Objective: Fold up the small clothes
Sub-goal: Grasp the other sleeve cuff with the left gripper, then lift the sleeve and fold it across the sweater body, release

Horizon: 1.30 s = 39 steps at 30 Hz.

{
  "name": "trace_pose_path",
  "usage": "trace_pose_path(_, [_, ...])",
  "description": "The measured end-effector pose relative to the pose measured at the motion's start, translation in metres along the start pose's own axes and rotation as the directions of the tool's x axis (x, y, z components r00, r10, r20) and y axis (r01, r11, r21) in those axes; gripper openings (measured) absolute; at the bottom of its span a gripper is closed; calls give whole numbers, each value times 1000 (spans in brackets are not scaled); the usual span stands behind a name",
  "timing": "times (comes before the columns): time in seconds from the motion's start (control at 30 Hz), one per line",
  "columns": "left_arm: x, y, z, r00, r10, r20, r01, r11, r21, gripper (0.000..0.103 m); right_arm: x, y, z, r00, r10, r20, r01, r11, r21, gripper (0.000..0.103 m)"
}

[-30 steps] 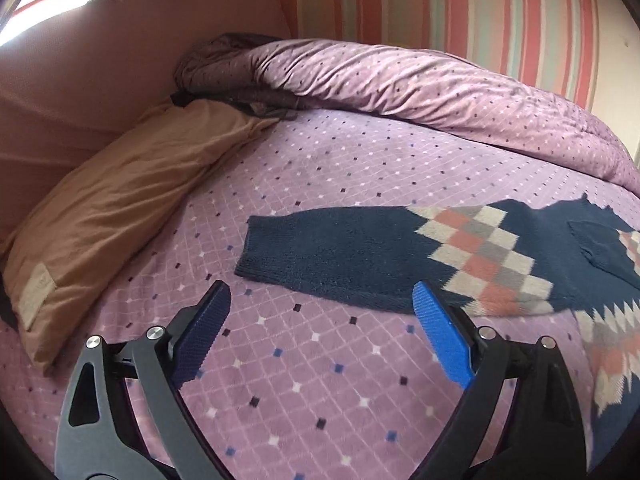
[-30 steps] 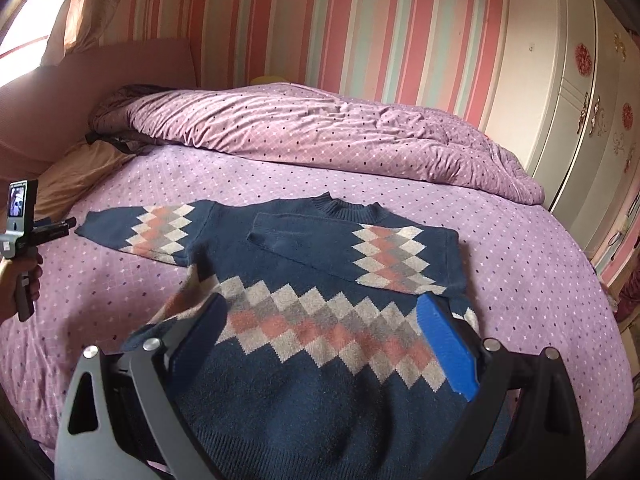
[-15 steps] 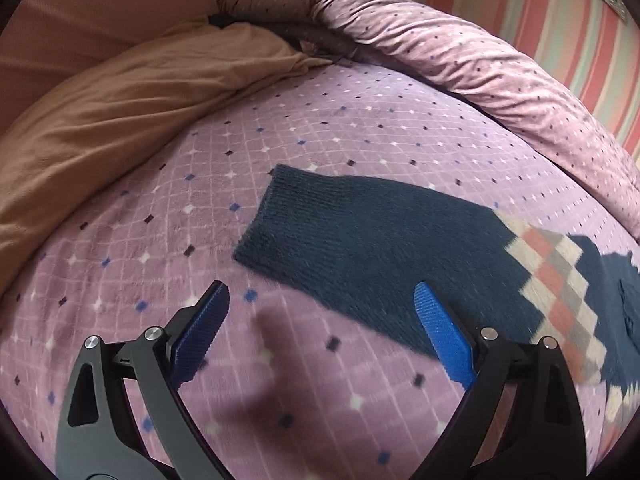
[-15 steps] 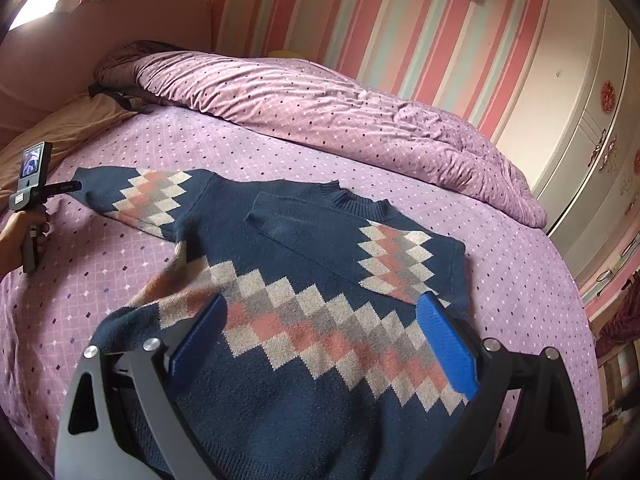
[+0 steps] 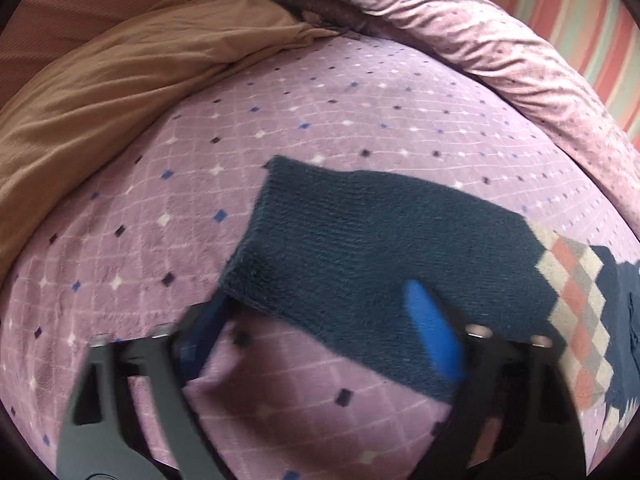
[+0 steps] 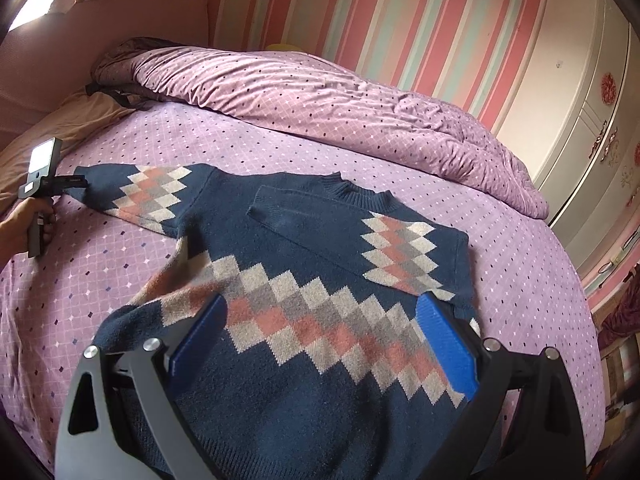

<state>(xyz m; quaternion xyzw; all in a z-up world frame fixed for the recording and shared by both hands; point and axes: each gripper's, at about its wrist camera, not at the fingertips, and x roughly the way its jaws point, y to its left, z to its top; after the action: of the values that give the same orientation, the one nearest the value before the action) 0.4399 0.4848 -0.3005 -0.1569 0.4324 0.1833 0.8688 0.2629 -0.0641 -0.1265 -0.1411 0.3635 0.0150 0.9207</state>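
Note:
A navy sweater with a band of pink, grey and cream diamonds lies flat on the purple bedspread. One sleeve is folded across the chest. The other sleeve stretches out to the left. In the left wrist view its navy cuff end lies between the fingers of my left gripper. The jaws are closing around the cuff's near edge, blurred, with no firm pinch visible. My right gripper hovers open over the sweater's body with nothing in it. The right wrist view shows a hand holding the left gripper at the cuff.
A rolled purple duvet runs along the far side of the bed. A tan pillow lies beyond the cuff, against a pink headboard. A white wardrobe stands to the right, against a striped wall.
The left gripper came down and forward onto the sleeve cuff, and its jaws have narrowed around it. The right gripper shifted slightly at first, then stayed still and open over the sweater.

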Motion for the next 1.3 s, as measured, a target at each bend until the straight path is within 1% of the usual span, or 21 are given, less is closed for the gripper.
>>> trace_pose_path(0.03, [0, -3, 1, 1000, -6, 3, 6, 1000, 8, 57, 0, -1, 0, 1000, -5, -1, 5, 1000, -2, 96])
trace_pose_path(0.07, [0, -5, 1, 1000, -9, 6, 9, 1000, 12, 54, 0, -3, -1, 1000, -9, -3, 9, 1000, -1, 96])
trace_pose_path(0.1, [-1, -6, 2, 1000, 4, 6, -4, 1000, 9, 50, 0, -4, -1, 1000, -8, -5, 8, 1000, 4, 96])
trace_pose_path(0.13, [-1, -5, 2, 1000, 12, 4, -12, 1000, -5, 43, 0, -7, -1, 1000, -2, -5, 2, 1000, 14, 96])
trace_pose_path(0.17, [-1, -3, 3, 1000, 20, 3, -20, 999, -27, 39, -1, -8, -1, 1000, -1, -5, 1, 1000, 19, 96])
trace_pose_path(0.2, [-2, -1, 4, 1000, 24, 4, -24, 999, -43, 27, -1, -10, -1, 1000, 0, -4, 1, 1000, 24, 96])
trace_pose_path(0.23, [-6, 0, 6, 999, 34, 10, -33, 998, -57, 11, -1, -12, -2, 1000, 2, -5, -2, 1000, 28, 96])
trace_pose_path(0.27, [-9, 1, 7, 999, 44, 16, -43, 997, -59, 5, -2, -13, -2, 1000, 2, -5, -2, 1000, 29, 96])
trace_pose_path(0.37, [-30, -1, 13, 998, 29, 58, -25, 998, -65, 6, -4, -18, -5, 1000, 6, -1, -6, 999, 36, 96])
trace_pose_path(0.5, [-63, -20, 26, 992, 27, 127, -26, 1000, -10, 6, -6, -32, -12, 1000, 26, 11, -27, 996, 87, 96])
trace_pose_path(0.6, [-87, -49, 36, 984, 43, 172, -55, 996, 65, 6, -3, -39, -18, 999, 41, 12, -42, 996, 84, 96])
trace_pose_path(0.67, [-101, -66, 39, 980, 47, 192, -66, 994, 90, 5, 0, -44, -19, 999, 41, 14, -41, 997, 72, 96])
trace_pose_path(0.77, [-126, -97, 41, 971, 57, 231, -87, 989, 122, 5, 0, -58, -17, 998, 60, 33, -63, 993, 103, 96])
trace_pose_path(0.97, [-167, -150, 31, 960, 67, 271, -107, 985, 134, 5, 0, -90, -9, 994, 77, 74, -88, 984, 154, 96])
trace_pose_path(1.07, [-186, -184, 21, 957, 54, 284, -105, 980, 168, 5, 3, -106, -2, 994, 63, 94, -77, 985, 152, 96])
trace_pose_path(1.17, [-203, -216, 8, 956, 36, 290, -94, 977, 191, 5, 7, -129, 7, 993, 61, 106, -79, 980, 182, 96])
trace_pose_path(1.3, [-223, -271, -13, 949, 29, 313, -115, 959, 260, 5, 12, -151, 14, 992, 56, 117, -78, 978, 192, 96])
